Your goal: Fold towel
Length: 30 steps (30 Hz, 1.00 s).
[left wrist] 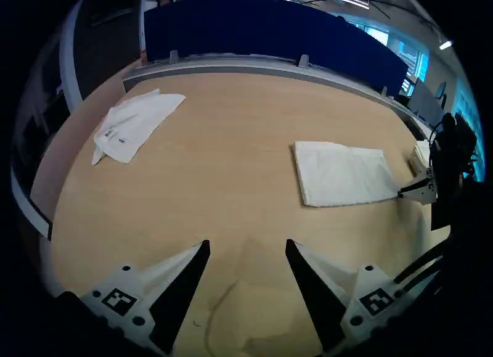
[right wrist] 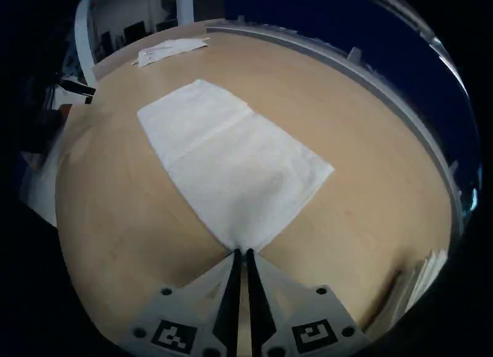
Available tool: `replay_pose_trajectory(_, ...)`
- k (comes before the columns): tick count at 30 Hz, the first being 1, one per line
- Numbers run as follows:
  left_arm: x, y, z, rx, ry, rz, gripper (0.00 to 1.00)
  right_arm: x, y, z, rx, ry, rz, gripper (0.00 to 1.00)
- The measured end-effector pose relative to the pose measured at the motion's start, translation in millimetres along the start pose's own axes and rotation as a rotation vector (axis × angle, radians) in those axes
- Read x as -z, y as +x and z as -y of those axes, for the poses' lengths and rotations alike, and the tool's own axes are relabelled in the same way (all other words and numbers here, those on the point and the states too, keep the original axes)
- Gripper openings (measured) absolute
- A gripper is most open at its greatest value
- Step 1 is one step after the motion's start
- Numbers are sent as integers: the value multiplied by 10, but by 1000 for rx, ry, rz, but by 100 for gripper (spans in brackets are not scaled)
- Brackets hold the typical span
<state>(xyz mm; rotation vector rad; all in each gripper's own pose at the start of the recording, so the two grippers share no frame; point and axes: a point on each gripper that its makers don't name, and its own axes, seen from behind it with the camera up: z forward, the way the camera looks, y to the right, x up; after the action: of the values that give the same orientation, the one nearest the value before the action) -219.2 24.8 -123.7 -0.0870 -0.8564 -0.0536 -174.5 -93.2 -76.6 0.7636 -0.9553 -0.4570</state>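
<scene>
Right gripper view, item 1: towel (right wrist: 234,160), white, lying flat on the counter (right wrist: 370,172) as a 4-sided panel with 1 crease line across it. Its near corner runs to a point between the fingertips of the right tool (right wrist: 241,251). Right tool: 2 fingers closed together on that corner, with a thin slit left between them.

Left gripper view, same towel (left wrist: 345,172): right of centre on the counter (left wrist: 234,141), with the right tool (left wrist: 403,193) at its right-hand corner.

Item 2: left tool (left wrist: 246,243), 2 fingers spread wide with nothing between them, over pale wood and well apart from the towel.

Item 3: second towel (left wrist: 132,126), white, loosely folded and rumpled, 2 small tags showing. It lies at the far left of the counter, well apart from the first. Right gripper view places it at the far end (right wrist: 172,49).

Item 4: blue partition (left wrist: 265,30), standing along the counter's far edge.
</scene>
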Motion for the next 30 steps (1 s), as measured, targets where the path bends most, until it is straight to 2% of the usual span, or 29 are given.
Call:
replay_pose_trajectory(5, 40, -9, 17, -3, 2, 1, 91, 39, 91, -9, 3, -4, -16, 5)
replay_pose_trajectory(11, 142, -11, 34, 8, 5, -2, 91, 150, 364, -36, 22, -15, -54, 5)
replay_pose_trajectory(18, 274, -13, 87, 22, 19, -13, 91, 295, 797, -39, 89, -23, -90, 5)
replay_pose_trajectory(30, 510, -14, 210, 61, 39, -47, 91, 398, 1479, 113, 196, -14, -138, 5)
